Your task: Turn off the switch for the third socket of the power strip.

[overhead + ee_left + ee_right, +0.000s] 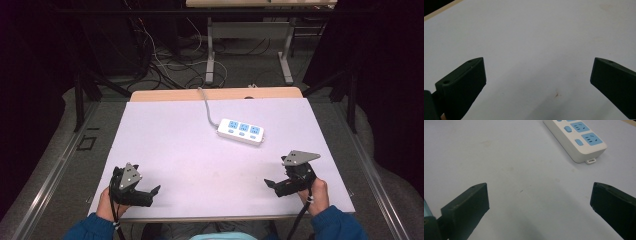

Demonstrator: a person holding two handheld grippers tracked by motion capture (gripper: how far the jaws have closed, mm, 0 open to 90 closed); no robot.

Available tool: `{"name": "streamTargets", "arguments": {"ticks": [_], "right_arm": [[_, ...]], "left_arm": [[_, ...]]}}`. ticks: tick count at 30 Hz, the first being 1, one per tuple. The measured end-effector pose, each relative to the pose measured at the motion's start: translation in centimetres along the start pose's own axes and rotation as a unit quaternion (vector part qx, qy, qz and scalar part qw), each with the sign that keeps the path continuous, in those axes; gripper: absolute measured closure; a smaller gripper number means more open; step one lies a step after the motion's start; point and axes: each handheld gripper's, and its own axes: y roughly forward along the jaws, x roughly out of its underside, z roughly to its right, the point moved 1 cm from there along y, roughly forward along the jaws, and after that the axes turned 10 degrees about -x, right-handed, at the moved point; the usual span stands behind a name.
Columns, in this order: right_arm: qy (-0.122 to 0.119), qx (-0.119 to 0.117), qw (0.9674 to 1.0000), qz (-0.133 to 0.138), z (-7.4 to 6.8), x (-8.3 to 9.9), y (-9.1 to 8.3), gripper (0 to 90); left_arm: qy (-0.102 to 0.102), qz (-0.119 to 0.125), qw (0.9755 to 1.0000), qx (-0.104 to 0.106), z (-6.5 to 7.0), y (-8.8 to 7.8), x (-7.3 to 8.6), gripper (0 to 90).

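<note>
A white power strip (240,131) with three blue sockets lies right of the middle of the white table mat (175,150), its grey cord (206,105) running off the far edge. In the right gripper view the power strip (576,138) sits ahead at the upper right, well beyond the jaws. My left gripper (156,192) rests near the front left edge, open, with bare mat between its jaws (537,75). My right gripper (269,184) sits near the front right, open and holding nothing (539,197).
The mat covers a wooden table whose far edge (215,93) shows beyond it. Cables (165,65) and the metal legs of another table (210,55) stand on the floor behind. Dark frame rails (50,175) run along both sides.
</note>
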Motion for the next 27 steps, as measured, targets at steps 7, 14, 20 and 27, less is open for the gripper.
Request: {"name": "streamTargets", "arguments": {"ticks": [7, 14, 20, 27], "right_arm": [[0.000, 0.000, 1.0000, -0.004, 0.5, -0.4, 0.0, 1.5], [0.009, 0.002, 1.0000, -0.001, 1.1, -0.8, 0.1, 1.4], [0.009, 0.005, 0.9999, 0.000, 1.5, -1.1, 0.3, 1.4], [0.010, 0.008, 0.9999, 0.003, 2.1, -1.7, 0.6, 1.4]], "left_arm": [[0.000, 0.002, 1.0000, -0.002, 0.0, 0.1, 0.0, 0.0], [-0.001, 0.001, 1.0000, -0.003, 0.0, 0.1, 0.0, 0.0], [0.004, 0.001, 1.0000, -0.006, 0.0, 0.1, 0.0, 0.0], [0.002, -0.002, 1.0000, -0.002, 0.0, 0.1, 0.0, 0.0]]}}
